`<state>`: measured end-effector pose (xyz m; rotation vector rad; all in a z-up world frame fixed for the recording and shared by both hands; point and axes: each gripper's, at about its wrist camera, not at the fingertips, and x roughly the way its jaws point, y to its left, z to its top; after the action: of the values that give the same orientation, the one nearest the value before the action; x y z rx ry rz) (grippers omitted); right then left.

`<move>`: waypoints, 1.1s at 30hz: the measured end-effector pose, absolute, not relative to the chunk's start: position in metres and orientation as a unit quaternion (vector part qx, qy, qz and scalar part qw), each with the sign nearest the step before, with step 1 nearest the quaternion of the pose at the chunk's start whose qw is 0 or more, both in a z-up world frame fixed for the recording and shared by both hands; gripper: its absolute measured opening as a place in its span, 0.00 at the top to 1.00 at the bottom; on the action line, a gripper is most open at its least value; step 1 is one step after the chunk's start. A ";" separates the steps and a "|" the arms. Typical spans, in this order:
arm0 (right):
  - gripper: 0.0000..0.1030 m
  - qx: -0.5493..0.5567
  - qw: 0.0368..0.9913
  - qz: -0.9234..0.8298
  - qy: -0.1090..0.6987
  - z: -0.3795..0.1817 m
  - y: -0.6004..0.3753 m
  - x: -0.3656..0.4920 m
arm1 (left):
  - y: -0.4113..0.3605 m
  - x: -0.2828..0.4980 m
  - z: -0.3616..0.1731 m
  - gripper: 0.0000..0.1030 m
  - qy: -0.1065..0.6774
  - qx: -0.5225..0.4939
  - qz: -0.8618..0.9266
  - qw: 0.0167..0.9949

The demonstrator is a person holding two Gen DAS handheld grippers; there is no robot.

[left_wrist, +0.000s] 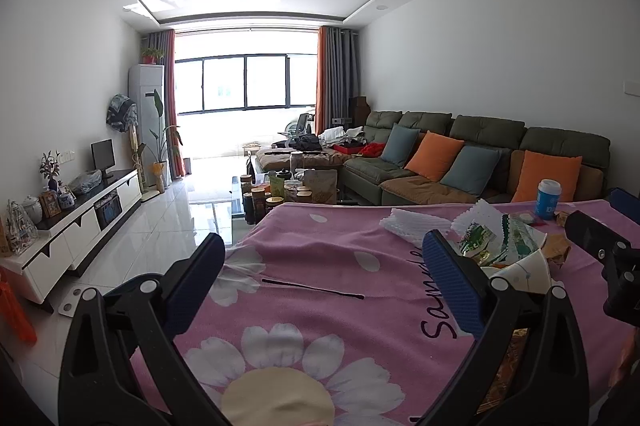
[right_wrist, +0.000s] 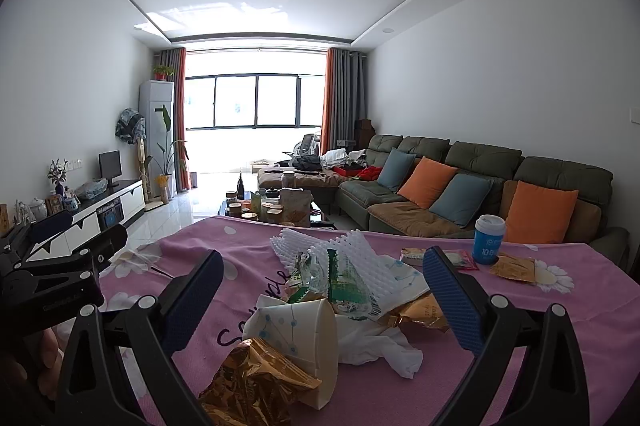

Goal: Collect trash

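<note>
Right wrist: crinkled gold foil wrapper, paper cup maybe crushed, foam netting

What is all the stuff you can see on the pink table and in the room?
tablecloth: 1, pink with white flowers, covers the table
paper cup: 1, white, lying on its side in the pile
foam net: white, back of the pile
gold wrappers: several, in and around the pile
blue cup: 1, white lid, standing far right
sofa: 1, dark green, right wall
cushions: 4, two orange, two blue, on the sofa
left gripper: open, over bare cloth
right gripper: open, facing the pile
</note>
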<state>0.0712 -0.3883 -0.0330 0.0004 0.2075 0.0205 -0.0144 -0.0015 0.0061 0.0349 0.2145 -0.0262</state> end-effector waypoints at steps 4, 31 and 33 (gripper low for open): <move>0.06 0.000 0.995 0.011 0.103 -0.032 -0.388 0.071 | -0.003 -0.014 0.006 0.05 0.107 0.018 -0.013 0.994; 0.06 0.004 0.995 0.012 0.102 -0.035 -0.388 0.071 | -0.004 -0.018 0.004 0.05 0.099 0.013 -0.009 0.995; 0.06 0.004 0.995 0.012 0.103 -0.036 -0.388 0.072 | -0.004 -0.018 0.004 0.05 0.099 0.012 -0.010 0.995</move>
<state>0.0717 -0.3881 -0.0356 0.0090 0.2054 0.0244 -0.0180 -0.0036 0.0038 0.0249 0.1981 -0.0195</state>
